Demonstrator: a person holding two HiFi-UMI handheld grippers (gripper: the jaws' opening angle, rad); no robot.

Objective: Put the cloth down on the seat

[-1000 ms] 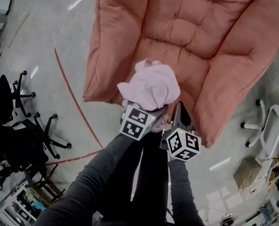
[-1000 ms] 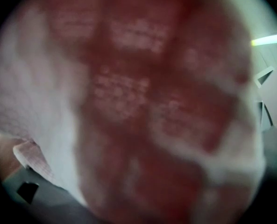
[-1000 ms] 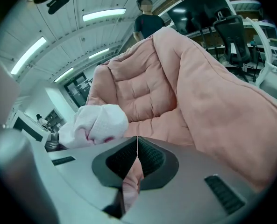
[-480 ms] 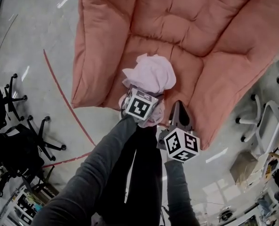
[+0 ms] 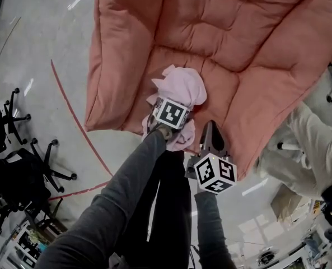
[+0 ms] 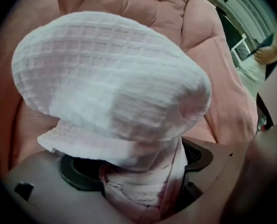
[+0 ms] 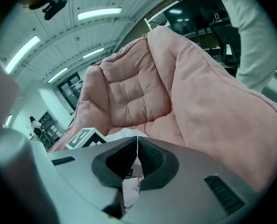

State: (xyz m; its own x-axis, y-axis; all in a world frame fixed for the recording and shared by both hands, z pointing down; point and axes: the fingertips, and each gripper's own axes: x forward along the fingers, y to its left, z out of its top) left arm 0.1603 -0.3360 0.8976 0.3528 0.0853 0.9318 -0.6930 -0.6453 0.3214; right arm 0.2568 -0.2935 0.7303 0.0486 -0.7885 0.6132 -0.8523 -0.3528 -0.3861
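As the left claw [image 6: 138, 176] pressed on past the front edge of the armchair [image 5: 126, 49], the pink waffle cloth [image 5: 181, 87] clenched in it came to hang over the front of the seat cushion [image 5: 227, 86], further in over the armchair than a second before, when the bundle was only at its lip. The claw was clamped on a gathered fold, the rest of the cloth mushrooming above the jaws and one tail drooping over the armchair's front edge. The right claw [image 7: 137, 146], closed tip to tip with nothing pinched there, waited just outside that edge. A person in pale clothes [image 5: 300, 150] had meanwhile stepped in beside the armchair on the right claw's side. With the cloth over the seat but apparently not released, lowering and letting go looked to be what remained.
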